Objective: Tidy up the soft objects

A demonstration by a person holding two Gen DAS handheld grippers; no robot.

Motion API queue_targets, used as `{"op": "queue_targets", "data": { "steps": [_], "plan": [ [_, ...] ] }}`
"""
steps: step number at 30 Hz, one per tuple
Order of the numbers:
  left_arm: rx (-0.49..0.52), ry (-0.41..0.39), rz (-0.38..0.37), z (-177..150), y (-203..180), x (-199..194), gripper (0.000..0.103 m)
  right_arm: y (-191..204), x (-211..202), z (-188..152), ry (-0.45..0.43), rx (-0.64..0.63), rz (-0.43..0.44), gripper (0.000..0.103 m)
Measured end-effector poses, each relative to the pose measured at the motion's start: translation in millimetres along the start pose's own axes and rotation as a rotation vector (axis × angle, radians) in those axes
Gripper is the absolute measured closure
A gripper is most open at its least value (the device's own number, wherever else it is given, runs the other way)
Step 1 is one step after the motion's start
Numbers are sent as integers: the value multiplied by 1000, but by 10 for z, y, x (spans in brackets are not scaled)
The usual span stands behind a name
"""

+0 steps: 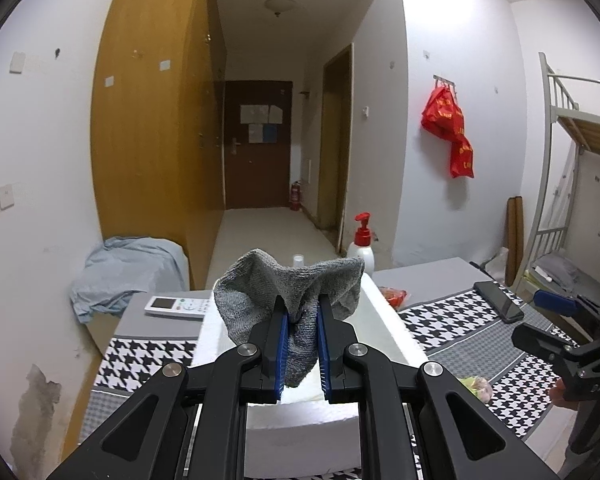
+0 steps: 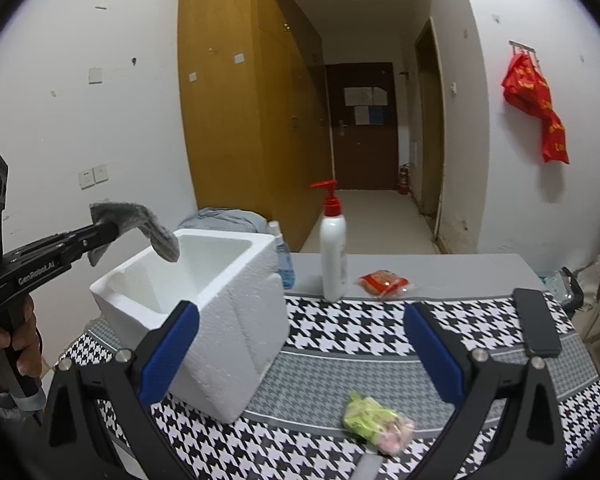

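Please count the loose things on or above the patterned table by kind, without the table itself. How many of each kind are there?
Cloth, grey, held in left gripper: 1
Foam box: 1
Bottles: 2
Packets: 2
Phone: 1
Remote: 1
Total: 8

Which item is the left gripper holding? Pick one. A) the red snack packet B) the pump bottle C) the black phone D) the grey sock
D: the left gripper is shut on the grey sock, which hangs over the white foam box.
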State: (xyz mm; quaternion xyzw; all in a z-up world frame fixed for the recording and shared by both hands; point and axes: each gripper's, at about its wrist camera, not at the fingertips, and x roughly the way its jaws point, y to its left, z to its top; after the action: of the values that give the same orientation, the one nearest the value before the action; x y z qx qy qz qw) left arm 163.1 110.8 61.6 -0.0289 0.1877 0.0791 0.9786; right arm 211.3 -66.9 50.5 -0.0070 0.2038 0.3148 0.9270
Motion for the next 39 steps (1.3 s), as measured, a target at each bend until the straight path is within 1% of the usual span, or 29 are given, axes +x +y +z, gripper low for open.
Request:
{"op": "queue_targets", "data": {
  "steps": [8, 17, 23, 25, 27, 28, 30, 31, 32, 33, 35, 39],
  "plan": [
    [-2, 21, -31, -8, -63, 97, 90, -62, -113, -45, -6, 10, -47, 0],
    [7, 46, -42, 23, -96, 243, 90, -75, -186, -110, -4, 20, -80, 0],
    [18, 73, -38, 5, -114, 356, 86, -126, -227, -159, 2, 34, -110, 0],
    [16, 77, -35, 0, -115, 378, 78, -141, -237, -167, 4, 38, -118, 0],
    [8, 74, -29, 10, -110, 391, 52, -152, -242, -175, 7, 41, -124, 0],
    [5, 68, -25, 10, -107, 384, 46, -154, -243, -179, 10, 39, -129, 0],
    [3, 46, -22, 12, -108, 355, 21, -157, -246, -183, 10, 39, -135, 0],
    [8, 36, -12, 14, -116, 344, 15, -166, -250, -191, 9, 43, -134, 0],
    [14, 22, -3, 11, -129, 329, 5, -173, -246, -196, 10, 47, -132, 0],
    [22, 3, 3, 4, -149, 303, 3, -181, -240, -200, 12, 50, -132, 0],
    [31, -9, 6, -3, -174, 280, 1, -200, -229, -209, 14, 61, -132, 0],
    [35, -20, -2, -34, -206, 226, 1, -230, -235, -233, 13, 76, -120, 0]
  ]
}}
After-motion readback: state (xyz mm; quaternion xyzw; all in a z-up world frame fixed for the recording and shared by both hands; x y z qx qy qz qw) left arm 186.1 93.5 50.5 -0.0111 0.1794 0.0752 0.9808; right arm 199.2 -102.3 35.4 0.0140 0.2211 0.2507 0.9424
